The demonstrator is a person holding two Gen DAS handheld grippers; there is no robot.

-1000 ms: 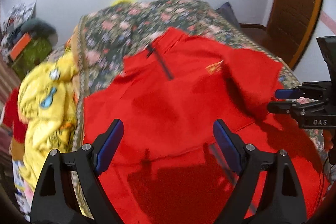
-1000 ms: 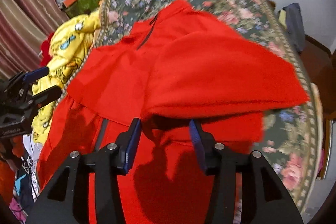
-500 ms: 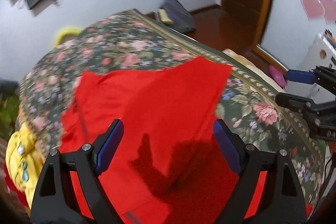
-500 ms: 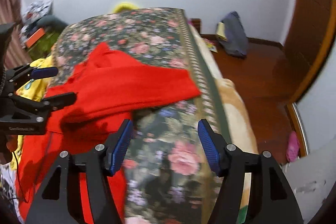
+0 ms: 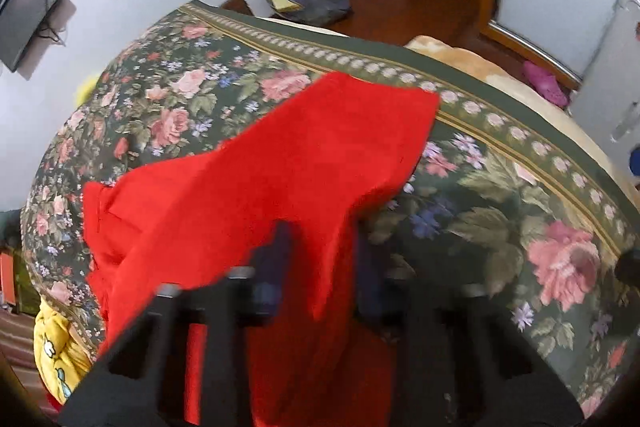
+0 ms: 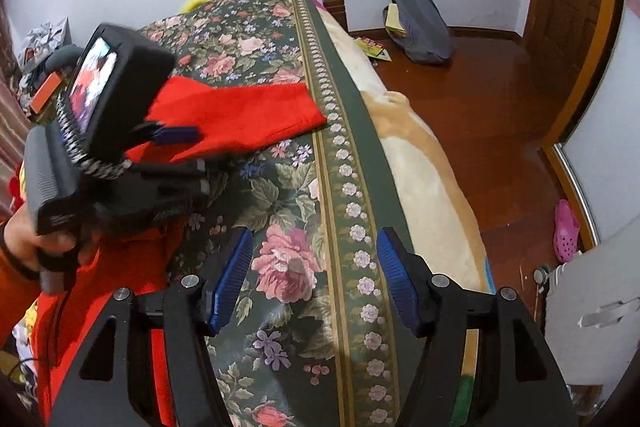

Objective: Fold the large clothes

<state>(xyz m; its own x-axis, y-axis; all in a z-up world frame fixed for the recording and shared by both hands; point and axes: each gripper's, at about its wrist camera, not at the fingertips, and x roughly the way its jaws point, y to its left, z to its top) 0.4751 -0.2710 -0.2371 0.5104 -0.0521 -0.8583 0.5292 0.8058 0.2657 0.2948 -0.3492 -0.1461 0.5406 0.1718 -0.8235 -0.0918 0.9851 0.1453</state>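
A red garment [image 5: 300, 163] lies spread on the floral bedspread [image 5: 500, 211], one sleeve reaching toward the bed's right border. My left gripper [image 5: 322, 263] is blurred; its jaws are closing, with a fold of the red cloth pinched between them. In the right wrist view the same left gripper [image 6: 192, 151], held in a person's hand, clamps the near edge of the red sleeve [image 6: 248, 111]. My right gripper [image 6: 316, 267] stands open above the bare floral bedspread [image 6: 280, 187], with nothing between its blue pads [image 6: 230, 281].
A beige blanket [image 6: 420, 167] shows along the bed's right edge, above a wooden floor. A dark backpack [image 6: 420, 23] leans on the far wall and a pink shoe [image 6: 566, 231] lies by the door. A yellow garment [image 5: 56, 351] hangs off the bed's left side.
My left gripper swung right across the bed to the sleeve and its jaws narrowed onto the red cloth. My right gripper left the garment, widened, and now sits over the bedspread's right side.
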